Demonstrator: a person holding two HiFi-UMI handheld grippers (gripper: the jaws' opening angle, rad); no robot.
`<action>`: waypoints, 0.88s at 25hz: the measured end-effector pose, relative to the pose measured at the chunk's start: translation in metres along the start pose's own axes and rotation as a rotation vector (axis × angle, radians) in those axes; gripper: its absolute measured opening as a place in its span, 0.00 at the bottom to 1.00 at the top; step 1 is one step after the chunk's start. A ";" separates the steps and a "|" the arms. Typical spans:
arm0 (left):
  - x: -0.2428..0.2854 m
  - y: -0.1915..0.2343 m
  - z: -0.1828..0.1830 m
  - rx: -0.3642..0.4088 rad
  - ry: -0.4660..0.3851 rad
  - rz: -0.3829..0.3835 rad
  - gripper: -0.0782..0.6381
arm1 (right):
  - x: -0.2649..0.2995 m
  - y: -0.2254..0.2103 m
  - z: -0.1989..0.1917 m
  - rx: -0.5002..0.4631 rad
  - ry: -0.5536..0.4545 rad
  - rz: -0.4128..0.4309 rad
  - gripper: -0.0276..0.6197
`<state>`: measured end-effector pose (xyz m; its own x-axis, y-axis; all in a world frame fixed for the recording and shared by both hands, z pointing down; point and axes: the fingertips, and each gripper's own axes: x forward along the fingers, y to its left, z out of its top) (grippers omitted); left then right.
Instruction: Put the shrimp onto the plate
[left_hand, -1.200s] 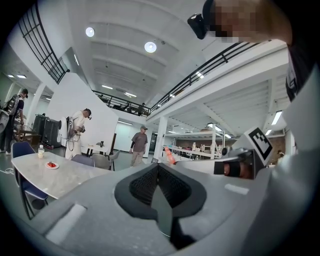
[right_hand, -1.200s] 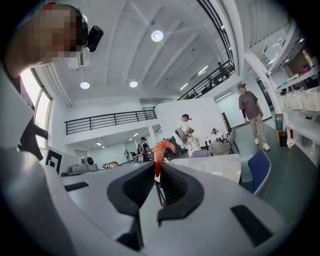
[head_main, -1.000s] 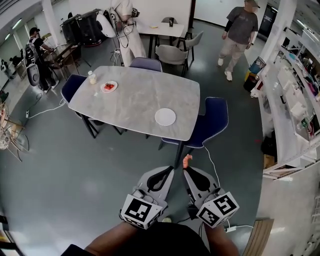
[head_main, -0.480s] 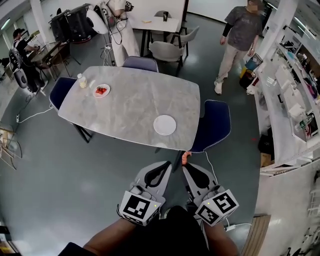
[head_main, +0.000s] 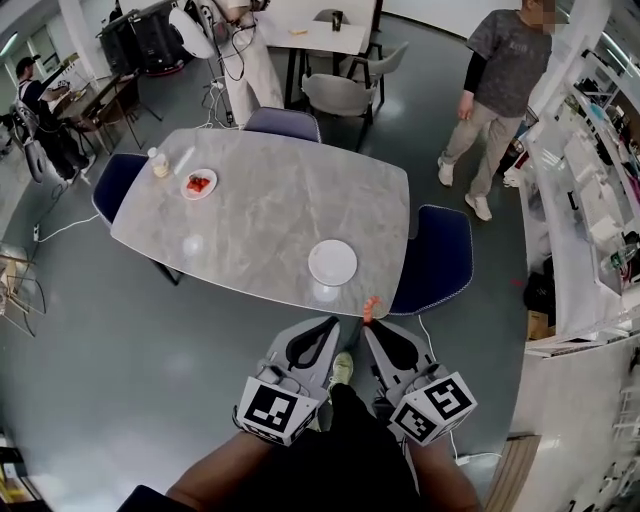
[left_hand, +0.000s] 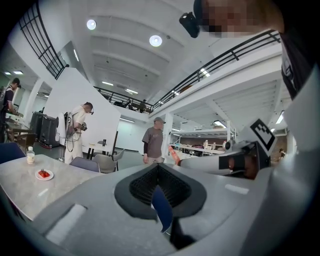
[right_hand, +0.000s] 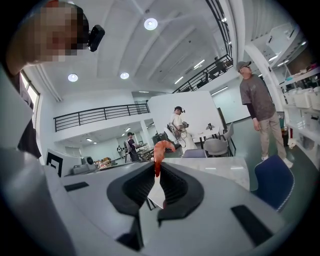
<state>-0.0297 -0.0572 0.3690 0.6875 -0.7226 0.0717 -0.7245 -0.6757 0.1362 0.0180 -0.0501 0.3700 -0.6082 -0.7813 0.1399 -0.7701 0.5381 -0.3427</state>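
Shrimp (head_main: 371, 309) is pinched upright in the tips of our right claw (head_main: 372, 324), level with the near edge of the grey marbled counter (head_main: 260, 225). From the left, we see a person (head_main: 33, 110) at a cluttered desk. On the counter's far left corner a small bottle (head_main: 158, 163) stands just beside a saucer (head_main: 198, 184) holding red food. A white plate (head_main: 332, 262) lies near the counter's near right edge, just left of the shrimp. Our left claw (head_main: 322, 326) is closed with nothing in it. Blue chairs (head_main: 440, 262) ring the counter on a grey floor (head_main: 130, 340). Another person (head_main: 495, 90) stands at the right, beside white shelves (head_main: 585, 200).
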 end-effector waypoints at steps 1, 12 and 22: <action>0.009 0.006 -0.001 0.001 0.006 0.011 0.12 | 0.008 -0.008 0.002 0.002 0.005 0.009 0.09; 0.117 0.076 -0.013 -0.029 0.053 0.135 0.12 | 0.101 -0.106 0.007 -0.068 0.163 0.128 0.09; 0.172 0.126 -0.060 -0.049 0.110 0.180 0.12 | 0.164 -0.163 -0.039 -0.155 0.301 0.152 0.09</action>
<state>0.0000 -0.2583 0.4577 0.5502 -0.8093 0.2058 -0.8348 -0.5270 0.1591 0.0358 -0.2534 0.4850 -0.7295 -0.5734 0.3729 -0.6727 0.7002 -0.2391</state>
